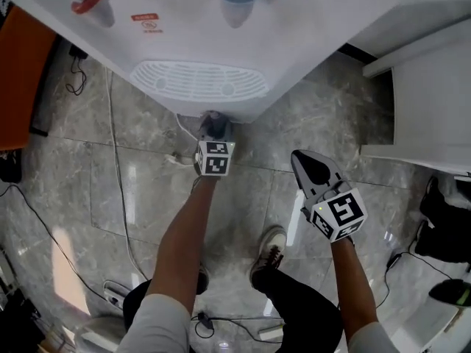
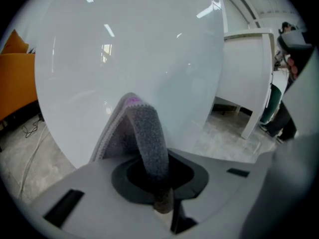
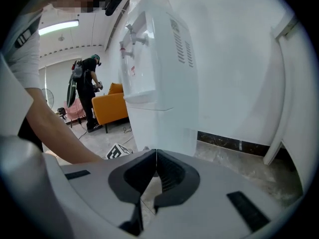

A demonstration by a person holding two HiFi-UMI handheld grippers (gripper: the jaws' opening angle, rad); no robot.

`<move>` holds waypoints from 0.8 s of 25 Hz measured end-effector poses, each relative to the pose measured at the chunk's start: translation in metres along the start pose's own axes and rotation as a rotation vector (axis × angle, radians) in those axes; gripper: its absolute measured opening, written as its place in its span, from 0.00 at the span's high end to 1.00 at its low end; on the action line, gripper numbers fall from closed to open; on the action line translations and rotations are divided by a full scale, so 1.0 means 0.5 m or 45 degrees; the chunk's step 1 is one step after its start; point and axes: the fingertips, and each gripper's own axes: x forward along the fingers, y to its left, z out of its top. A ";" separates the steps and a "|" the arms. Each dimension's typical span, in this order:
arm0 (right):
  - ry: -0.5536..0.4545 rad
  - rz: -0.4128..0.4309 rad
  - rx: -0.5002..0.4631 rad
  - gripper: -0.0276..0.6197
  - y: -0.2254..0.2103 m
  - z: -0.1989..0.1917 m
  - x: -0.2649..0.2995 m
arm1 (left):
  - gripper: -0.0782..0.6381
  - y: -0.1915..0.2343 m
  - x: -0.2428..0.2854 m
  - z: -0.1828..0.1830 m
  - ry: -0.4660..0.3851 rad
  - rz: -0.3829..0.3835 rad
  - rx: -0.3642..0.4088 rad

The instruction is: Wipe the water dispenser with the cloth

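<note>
- My left gripper [image 1: 213,134] is clamped on the grey cloth [image 2: 148,136], held against the water dispenser's [image 1: 309,28] lower front.
- My right gripper [image 1: 312,169], jaws together and empty, hangs right of it over open floor [image 1: 96,197].
- The dispenser's top is cut off.

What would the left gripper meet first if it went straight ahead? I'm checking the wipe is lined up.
The water dispenser, whose white front panel fills its view. The cloth clamped in the left gripper sticks out ahead, so it would press there first; it may already touch.
</note>
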 end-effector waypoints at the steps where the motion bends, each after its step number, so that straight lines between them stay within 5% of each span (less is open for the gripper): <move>1: -0.001 -0.022 0.022 0.93 -0.006 0.002 -0.021 | 0.83 -0.028 -0.004 0.013 0.003 -0.026 -0.006; 11: 0.016 -0.193 0.061 0.93 -0.049 0.092 -0.273 | 0.83 -0.285 -0.137 0.212 -0.069 -0.299 0.155; 16: 0.006 -0.212 -0.036 0.93 -0.025 0.238 -0.399 | 0.83 -0.270 -0.331 0.257 -0.046 -0.297 0.151; 20: -0.003 -0.223 -0.066 0.94 -0.004 0.387 -0.466 | 0.83 -0.206 -0.508 0.362 -0.087 -0.207 0.101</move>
